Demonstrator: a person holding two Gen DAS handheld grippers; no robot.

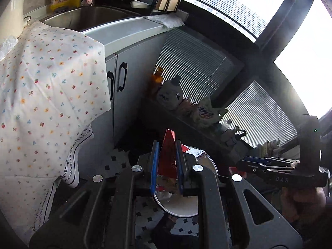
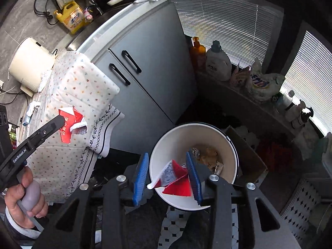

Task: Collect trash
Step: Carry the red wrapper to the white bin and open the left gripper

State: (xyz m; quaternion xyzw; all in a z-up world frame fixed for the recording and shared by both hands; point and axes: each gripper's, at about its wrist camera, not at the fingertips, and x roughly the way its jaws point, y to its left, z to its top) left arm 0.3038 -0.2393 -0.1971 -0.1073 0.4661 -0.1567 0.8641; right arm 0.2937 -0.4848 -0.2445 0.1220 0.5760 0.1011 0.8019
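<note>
A: Where's the trash?
B: Red wrapper (image 2: 176, 178) sits loose between the right hand-held gripper (image 2: 167, 177)'s parted pads, directly over the bin (image 2: 166, 141).
A: Left?
B: Left hand-held gripper (image 1: 167, 161) pinches red carton (image 1: 167, 155) upright, beside the bin.

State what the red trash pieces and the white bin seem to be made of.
Red trash pieces: likely printed, glossy thin cardboard; sharp creases, white inner face. White bin: probably smooth plastic, possibly enamelled metal; soft sheen, dark rim.

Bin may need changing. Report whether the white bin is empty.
Not empty: the white bin holds crumpled wrappers at its bottom.
</note>
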